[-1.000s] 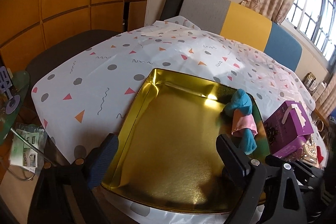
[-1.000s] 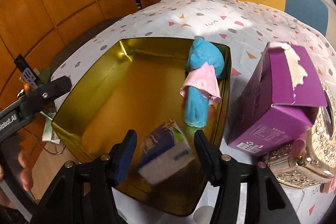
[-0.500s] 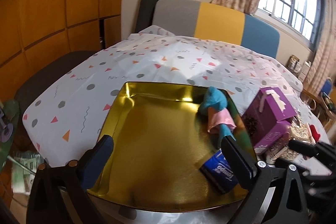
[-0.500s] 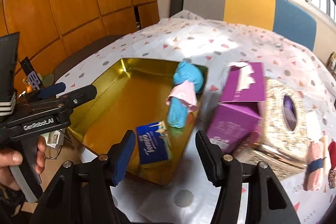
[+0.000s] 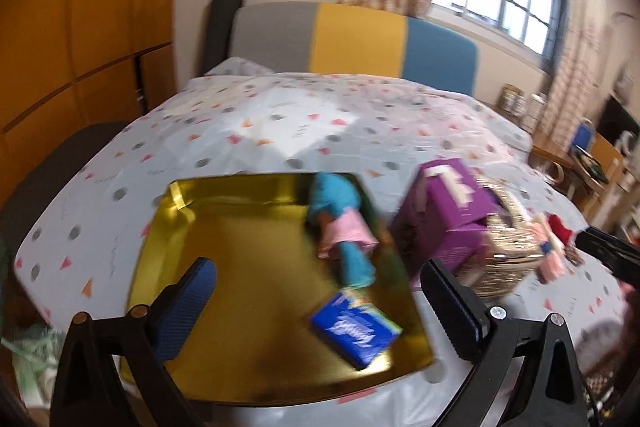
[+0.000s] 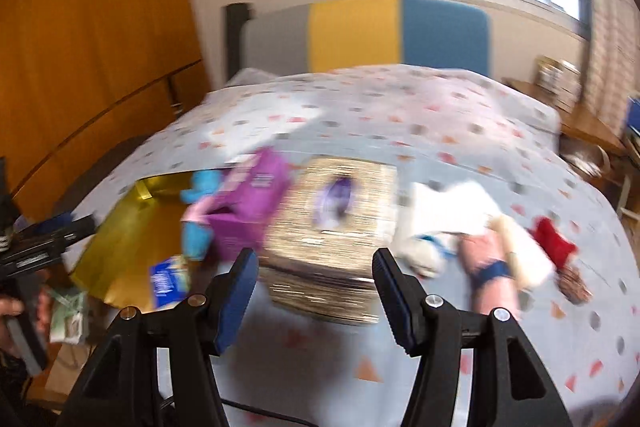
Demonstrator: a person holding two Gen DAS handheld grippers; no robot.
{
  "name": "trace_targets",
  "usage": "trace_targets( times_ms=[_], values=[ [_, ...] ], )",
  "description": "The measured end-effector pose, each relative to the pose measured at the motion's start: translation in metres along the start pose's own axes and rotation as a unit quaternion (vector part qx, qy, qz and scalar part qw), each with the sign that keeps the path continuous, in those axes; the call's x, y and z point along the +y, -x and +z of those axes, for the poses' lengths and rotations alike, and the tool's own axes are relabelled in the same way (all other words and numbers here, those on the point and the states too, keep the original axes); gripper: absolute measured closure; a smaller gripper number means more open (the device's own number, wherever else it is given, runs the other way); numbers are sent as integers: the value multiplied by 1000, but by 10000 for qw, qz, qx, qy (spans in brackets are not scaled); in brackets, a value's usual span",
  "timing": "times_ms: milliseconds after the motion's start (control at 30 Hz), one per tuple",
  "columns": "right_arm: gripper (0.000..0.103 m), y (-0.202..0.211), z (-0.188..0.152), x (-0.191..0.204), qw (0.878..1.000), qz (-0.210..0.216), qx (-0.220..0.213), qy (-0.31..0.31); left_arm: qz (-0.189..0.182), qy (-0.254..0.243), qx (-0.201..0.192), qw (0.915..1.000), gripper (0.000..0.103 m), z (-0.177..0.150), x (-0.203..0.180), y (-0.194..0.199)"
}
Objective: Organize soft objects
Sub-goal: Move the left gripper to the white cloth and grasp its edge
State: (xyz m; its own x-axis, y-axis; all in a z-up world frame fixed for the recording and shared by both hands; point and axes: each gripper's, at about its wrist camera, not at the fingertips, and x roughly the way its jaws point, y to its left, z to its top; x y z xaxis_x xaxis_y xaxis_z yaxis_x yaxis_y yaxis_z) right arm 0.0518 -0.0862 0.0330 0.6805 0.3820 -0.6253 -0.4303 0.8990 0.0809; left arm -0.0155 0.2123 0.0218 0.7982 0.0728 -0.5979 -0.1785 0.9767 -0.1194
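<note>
Glittery box (image 6: 332, 235) (purple box (image 6: 248, 211) beside)

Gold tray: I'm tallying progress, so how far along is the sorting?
Done: the gold tray holds the blue and pink soft toy and the blue tissue pack. In hand: nothing; the left gripper and right gripper both have open, empty jaws. Left: the white cloth, a pink soft item and a red one lie on the tablecloth.
</note>
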Motion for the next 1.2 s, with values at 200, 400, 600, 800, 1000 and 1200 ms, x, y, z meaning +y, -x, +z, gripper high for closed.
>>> trace_targets(
  times_ms=[200, 400, 600, 800, 1000, 1200],
  values=[
    [43, 0, 2, -90, 9912, -889, 56, -978, -491, -636, -190, 9966, 0, 24, -53, 7],
    [43, -19, 3, -160, 9730, -675, 303, -2186, -1014, -1396, -238, 9847, 0, 44, -113, 7],
    [43, -36, 9, -199, 9608, -760, 162, -2661, -1476, -2422, 88, 9589, 14, 60, -195, -14],
    [43, -33, -8, -233, 9397, -1143, -149, -3220, -1549, -3186, 912, 9307, 39, 62, -285, -72],
    [43, -16, -22, -263, 9085, -923, -549, -4039, -1330, -3588, 1775, 9067, 47, 48, -348, -141],
    [43, -16, -32, -279, 8865, -496, -607, -4561, -761, -3856, 2316, 8899, 47, 30, -384, -199]
  ],
)
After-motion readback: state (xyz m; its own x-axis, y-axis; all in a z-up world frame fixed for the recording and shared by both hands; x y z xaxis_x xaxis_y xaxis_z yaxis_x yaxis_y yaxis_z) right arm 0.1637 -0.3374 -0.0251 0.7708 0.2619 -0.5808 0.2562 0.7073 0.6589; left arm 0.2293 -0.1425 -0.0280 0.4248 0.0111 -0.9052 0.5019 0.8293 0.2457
